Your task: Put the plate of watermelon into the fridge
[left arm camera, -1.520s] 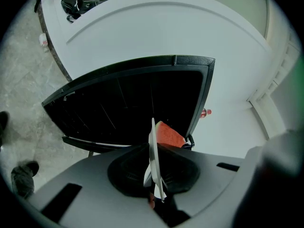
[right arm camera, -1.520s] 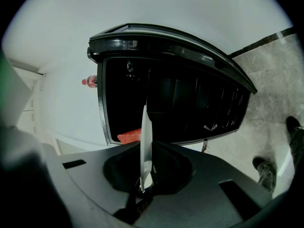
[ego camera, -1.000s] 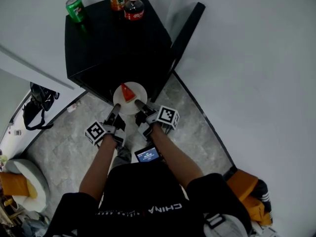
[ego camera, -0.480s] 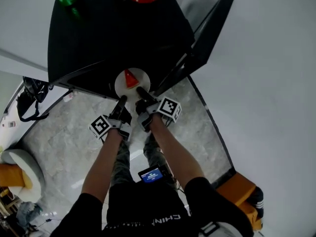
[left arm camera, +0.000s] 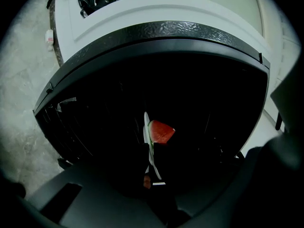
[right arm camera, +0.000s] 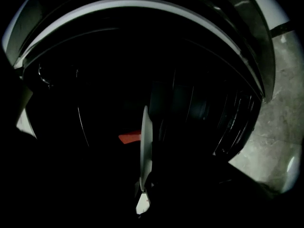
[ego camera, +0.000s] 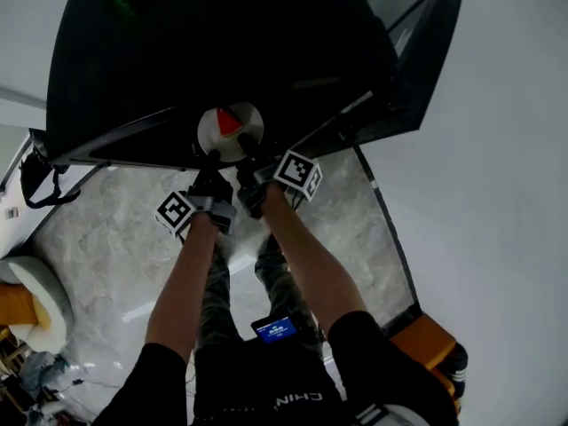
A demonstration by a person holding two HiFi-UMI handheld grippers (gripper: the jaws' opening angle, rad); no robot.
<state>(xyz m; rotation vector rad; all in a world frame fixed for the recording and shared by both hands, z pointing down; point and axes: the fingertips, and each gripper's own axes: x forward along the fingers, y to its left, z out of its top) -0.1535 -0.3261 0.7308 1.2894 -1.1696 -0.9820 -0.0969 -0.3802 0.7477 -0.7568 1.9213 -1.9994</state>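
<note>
Jaws, left gripper (ego camera: 213,158) and right gripper (ego camera: 241,154): both clamped on plate (ego camera: 211,134) rim (presumably keeping watermelon (ego camera: 228,122) level) at fridge (ego camera: 222,51) opening.

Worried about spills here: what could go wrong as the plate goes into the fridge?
1. The plate is pinched only at its near rim by the left gripper and right gripper; uneven motion could tilt it, and the loose watermelon slice might slide off.
2. The fridge interior is very dark, so the plate's far edge could bump a shelf unseen.
</note>
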